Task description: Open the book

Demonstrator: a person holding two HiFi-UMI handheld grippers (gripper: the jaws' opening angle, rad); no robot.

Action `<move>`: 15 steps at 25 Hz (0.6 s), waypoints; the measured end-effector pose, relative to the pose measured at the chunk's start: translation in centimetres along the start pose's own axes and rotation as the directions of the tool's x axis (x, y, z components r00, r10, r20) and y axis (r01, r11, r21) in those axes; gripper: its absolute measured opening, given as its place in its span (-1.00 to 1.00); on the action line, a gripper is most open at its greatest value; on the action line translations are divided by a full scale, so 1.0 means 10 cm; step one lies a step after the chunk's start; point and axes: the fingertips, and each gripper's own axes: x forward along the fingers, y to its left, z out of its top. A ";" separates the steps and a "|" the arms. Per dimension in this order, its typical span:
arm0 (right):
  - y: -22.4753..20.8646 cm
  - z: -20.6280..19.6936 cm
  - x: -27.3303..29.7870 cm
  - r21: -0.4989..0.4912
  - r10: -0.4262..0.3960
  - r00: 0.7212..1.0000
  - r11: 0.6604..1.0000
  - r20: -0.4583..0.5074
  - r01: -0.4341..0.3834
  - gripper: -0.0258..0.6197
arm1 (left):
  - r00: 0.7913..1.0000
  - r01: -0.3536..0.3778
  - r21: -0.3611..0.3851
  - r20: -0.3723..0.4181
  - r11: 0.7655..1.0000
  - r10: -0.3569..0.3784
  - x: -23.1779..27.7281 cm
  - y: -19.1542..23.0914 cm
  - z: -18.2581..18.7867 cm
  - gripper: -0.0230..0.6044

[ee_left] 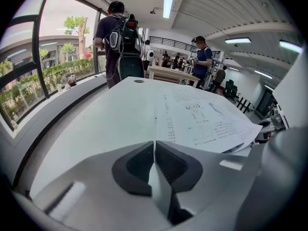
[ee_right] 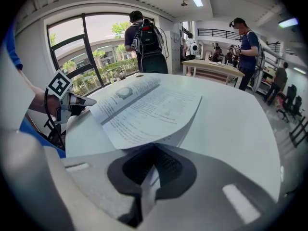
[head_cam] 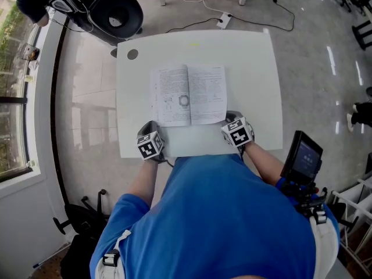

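Observation:
An open book [head_cam: 189,95] lies flat on the white table [head_cam: 256,68], printed pages up, with a round figure on its left page. My left gripper [head_cam: 151,127] rests at the book's near left corner. Its jaws are shut with nothing between them [ee_left: 154,142], and the page edge [ee_left: 202,121] lies just to their right. My right gripper [head_cam: 232,117] sits at the near right corner, shut [ee_right: 153,147], its tips right against the curved edge of the right pages [ee_right: 149,107]. No sheet shows between its pads. The left gripper [ee_right: 72,100] also shows in the right gripper view.
A small round cap [head_cam: 132,54] sits in the table's far left corner. Black equipment on a chair [head_cam: 113,7] and a power strip with cable [head_cam: 224,21] lie beyond the table. People [ee_left: 120,37] stand past the far edge. A black device [head_cam: 302,158] hangs at my right.

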 end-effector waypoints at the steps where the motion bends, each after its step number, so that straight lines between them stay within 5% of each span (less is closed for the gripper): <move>1: 0.00 -0.01 0.00 -0.001 0.001 1.000 1.000 -0.006 -0.001 -0.91 | 1.000 0.000 0.003 -0.004 1.000 0.000 0.00 0.00 -0.01 -0.85; 15: -0.19 0.04 0.03 0.034 -0.057 0.997 0.998 -0.043 0.058 -0.91 | 0.999 0.048 0.040 0.017 0.998 -0.049 0.03 -0.07 0.13 -0.57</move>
